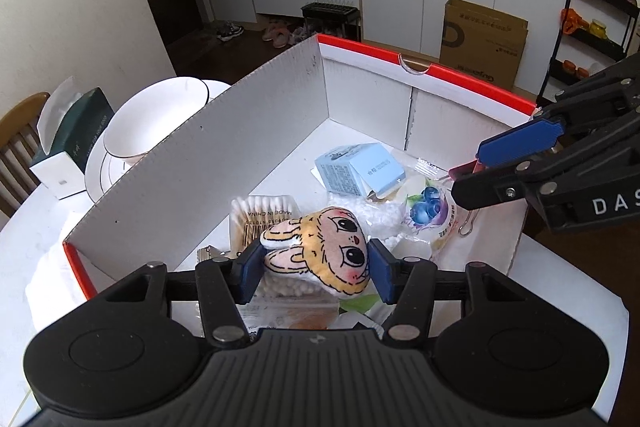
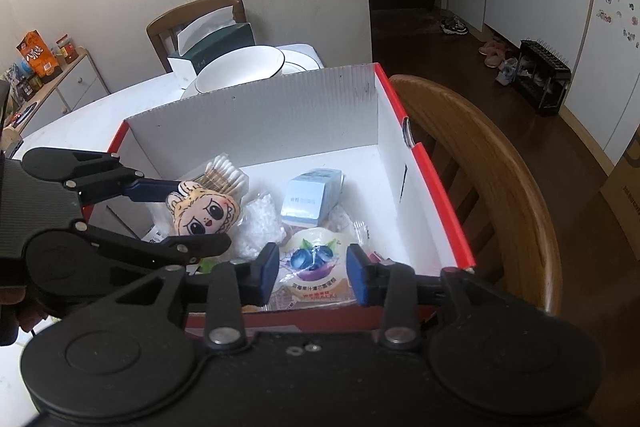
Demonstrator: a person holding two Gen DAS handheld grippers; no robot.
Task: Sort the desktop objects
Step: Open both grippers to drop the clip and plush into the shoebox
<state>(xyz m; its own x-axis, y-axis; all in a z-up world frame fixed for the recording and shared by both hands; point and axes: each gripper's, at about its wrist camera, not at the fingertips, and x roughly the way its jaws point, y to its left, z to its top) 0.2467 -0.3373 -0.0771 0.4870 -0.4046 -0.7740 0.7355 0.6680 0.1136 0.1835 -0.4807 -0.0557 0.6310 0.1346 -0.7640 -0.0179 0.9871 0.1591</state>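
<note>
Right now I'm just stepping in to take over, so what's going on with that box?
A person is sorting small items into a white cardboard box with red edges. The left gripper is closed on a plush bunny-eared face toy, held over the box. The right gripper is open, hovering over a blueberry snack packet inside. Cotton swabs and a light blue carton also lie in the box.

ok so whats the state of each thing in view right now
left gripper: shut on the plush toy, above the box
plush toy: held between the fingers
right gripper: open, holds nothing, fingers either side of the blueberry packet
blueberry packet: lying flat in the box
box: open-topped, partly filled
blue carton: lying in the box
cotton swabs: in their wrapper, in the box
bowl: upright on plates, nothing visible inside
</note>
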